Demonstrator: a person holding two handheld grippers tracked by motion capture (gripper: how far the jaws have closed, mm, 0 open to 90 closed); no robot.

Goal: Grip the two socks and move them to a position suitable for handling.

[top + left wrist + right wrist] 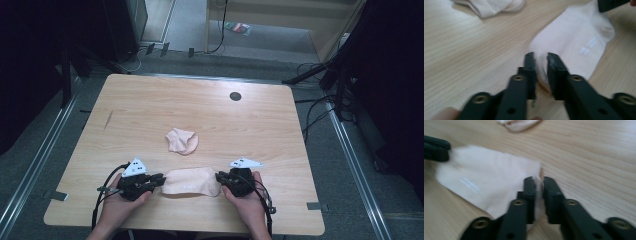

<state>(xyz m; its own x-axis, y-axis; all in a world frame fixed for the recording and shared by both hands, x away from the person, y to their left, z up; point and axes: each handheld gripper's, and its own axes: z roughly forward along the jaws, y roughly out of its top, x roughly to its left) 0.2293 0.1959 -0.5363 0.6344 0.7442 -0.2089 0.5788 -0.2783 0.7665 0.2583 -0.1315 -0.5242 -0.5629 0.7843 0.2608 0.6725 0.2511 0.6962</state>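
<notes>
lying flat near the table's (pixel 150 105) front edge, the sock (pixel 190 181) is stretched between the two grippers, one at each end. the left gripper (pixel 159 180) has its jaws a little apart with the sock's edge between them; in the left gripper view (pixel 541 67) the fabric sits in the gap, and i can't tell if the pads actually press it. the right gripper (pixel 219 177) is the same: jaws narrowly parted around the other edge (pixel 538 186), grip uncertain. judging by that, the sock looks laid out and smoothed, with any folding or pairing not yet done. a second sock (pixel 182 141) lies crumpled just behind, apart from the first. a dark round hole (pixel 235 96) sits far back. nothing blocks the way.
</notes>
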